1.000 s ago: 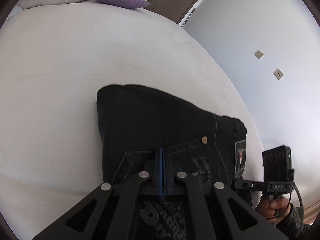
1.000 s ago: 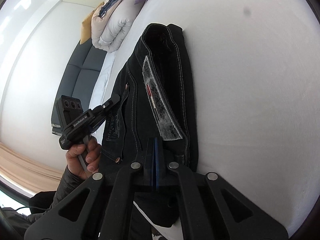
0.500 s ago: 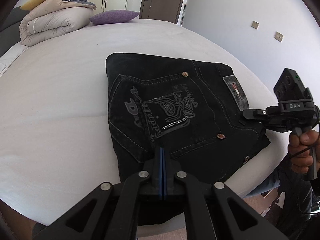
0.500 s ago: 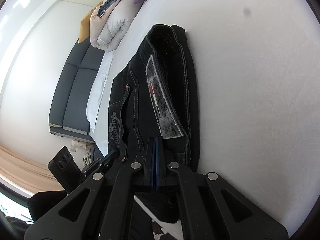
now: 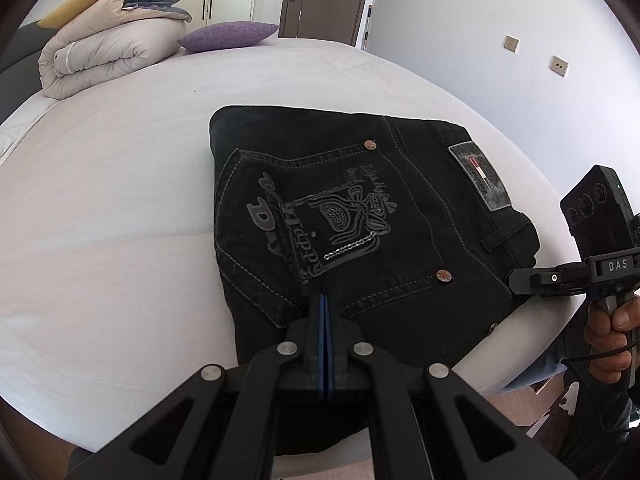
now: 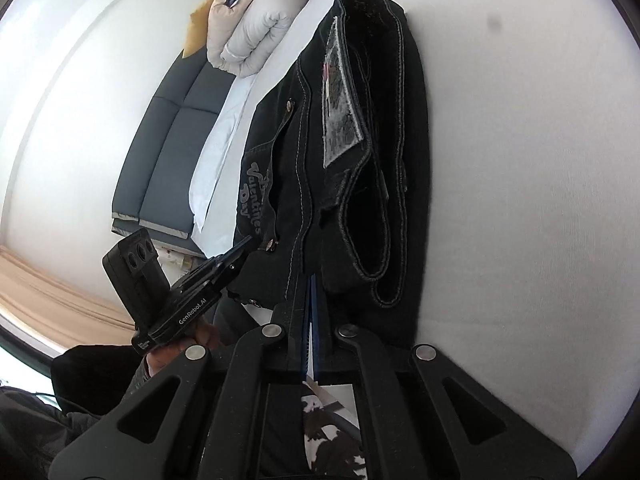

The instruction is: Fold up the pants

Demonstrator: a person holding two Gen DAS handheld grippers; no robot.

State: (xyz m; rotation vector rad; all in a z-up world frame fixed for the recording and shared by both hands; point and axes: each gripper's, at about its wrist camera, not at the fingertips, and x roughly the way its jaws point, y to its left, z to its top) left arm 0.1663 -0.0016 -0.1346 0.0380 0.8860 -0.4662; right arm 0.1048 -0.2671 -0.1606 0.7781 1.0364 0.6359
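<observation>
Where it lies folded, black pants (image 5: 360,232) show a printed pocket.

The pants (image 5: 360,216) are black denim with pale grey stitching, a grey printed pocket design, copper rivets and a grey waistband patch striped red. The bed (image 5: 100,200) is white. The pillow (image 5: 228,36) is purple, the folded duvet (image 5: 104,52) beige.

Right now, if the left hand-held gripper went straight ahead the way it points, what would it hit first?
Most likely the folded black jeans, near the back pocket, just beyond the shut left hand-held gripper; the exact gap is unclear.
</observation>
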